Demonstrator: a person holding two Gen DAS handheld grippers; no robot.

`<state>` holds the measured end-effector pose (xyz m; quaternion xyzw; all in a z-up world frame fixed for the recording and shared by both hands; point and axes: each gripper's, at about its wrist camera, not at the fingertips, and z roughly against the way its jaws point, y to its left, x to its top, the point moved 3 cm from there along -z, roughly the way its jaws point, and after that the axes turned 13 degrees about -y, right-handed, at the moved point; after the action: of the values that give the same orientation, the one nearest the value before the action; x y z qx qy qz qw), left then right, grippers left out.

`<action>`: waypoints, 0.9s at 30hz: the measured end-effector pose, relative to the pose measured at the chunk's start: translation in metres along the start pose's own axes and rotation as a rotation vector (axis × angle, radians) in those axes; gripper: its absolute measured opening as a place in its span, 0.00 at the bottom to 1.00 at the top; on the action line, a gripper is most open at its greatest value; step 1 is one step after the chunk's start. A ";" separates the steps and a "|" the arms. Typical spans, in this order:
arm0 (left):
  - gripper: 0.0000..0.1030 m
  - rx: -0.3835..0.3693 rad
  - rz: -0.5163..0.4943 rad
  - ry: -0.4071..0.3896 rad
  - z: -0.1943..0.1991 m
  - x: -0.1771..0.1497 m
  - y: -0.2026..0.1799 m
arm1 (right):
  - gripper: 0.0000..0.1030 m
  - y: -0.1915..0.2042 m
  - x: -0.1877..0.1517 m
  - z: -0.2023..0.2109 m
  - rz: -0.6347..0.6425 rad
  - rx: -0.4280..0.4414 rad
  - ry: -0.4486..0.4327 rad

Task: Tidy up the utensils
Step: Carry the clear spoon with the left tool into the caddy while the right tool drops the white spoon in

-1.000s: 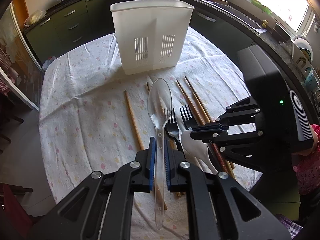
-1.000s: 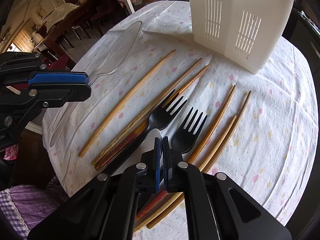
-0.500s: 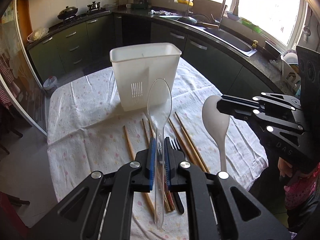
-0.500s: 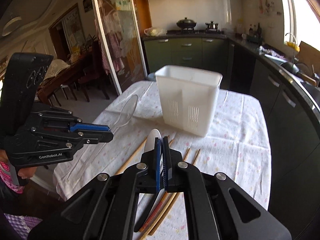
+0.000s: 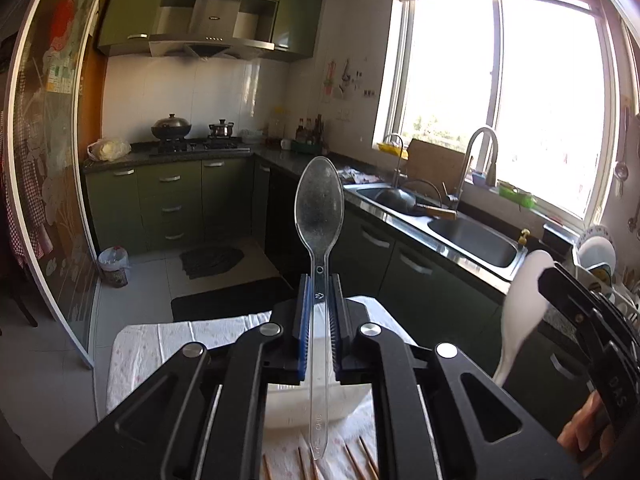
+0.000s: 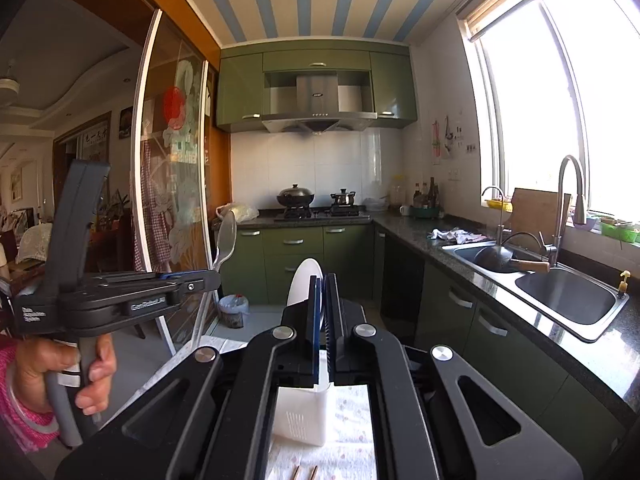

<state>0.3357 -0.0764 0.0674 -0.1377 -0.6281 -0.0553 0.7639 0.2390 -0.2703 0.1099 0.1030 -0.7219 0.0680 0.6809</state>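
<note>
Clear plastic spoon [image 5: 319, 200]: judged light, thin, slippery and somewhat flexible; best held on the flat handle. Left gripper [image 5: 319, 312] is closed on that handle, bowl up, above the white utensil holder [image 5: 280, 404] on the table [image 5: 160, 344]. Right gripper [image 6: 323, 312] appears clamped on the white spoon [image 6: 301, 286], contact partly hidden.

Clear spoon [image 5: 319, 204], white spoon [image 5: 524, 292], white caddy [image 6: 304, 416], green cabinets [image 6: 296, 256].
</note>
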 end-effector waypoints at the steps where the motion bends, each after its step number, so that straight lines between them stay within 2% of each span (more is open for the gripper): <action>1: 0.08 -0.005 0.019 -0.021 -0.011 0.000 0.002 | 0.03 -0.002 0.003 -0.005 -0.001 -0.008 -0.009; 5: 0.08 0.025 0.037 -0.124 -0.046 -0.006 0.010 | 0.03 -0.007 0.008 -0.026 0.014 -0.044 -0.051; 8: 0.08 0.049 0.052 -0.151 -0.064 -0.016 0.013 | 0.03 -0.010 0.011 -0.037 0.026 -0.062 -0.079; 14: 0.08 0.090 0.019 -0.109 -0.075 -0.054 0.017 | 0.03 -0.002 0.008 -0.070 0.078 -0.109 -0.117; 20: 0.08 0.085 -0.001 -0.034 -0.076 -0.081 0.028 | 0.03 0.005 -0.010 -0.115 0.116 -0.147 -0.106; 22: 0.12 0.077 0.000 -0.018 -0.074 -0.085 0.031 | 0.03 0.010 -0.019 -0.128 0.129 -0.161 -0.099; 24: 0.25 0.070 0.004 -0.009 -0.070 -0.088 0.033 | 0.03 0.013 -0.028 -0.143 0.142 -0.171 -0.088; 27: 0.26 0.061 0.010 0.007 -0.057 -0.089 0.035 | 0.03 0.017 -0.046 -0.163 0.173 -0.189 -0.068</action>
<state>0.3808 -0.0667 -0.0339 -0.1173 -0.6260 -0.0328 0.7703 0.3947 -0.2121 0.0748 -0.0221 -0.7539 0.0545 0.6543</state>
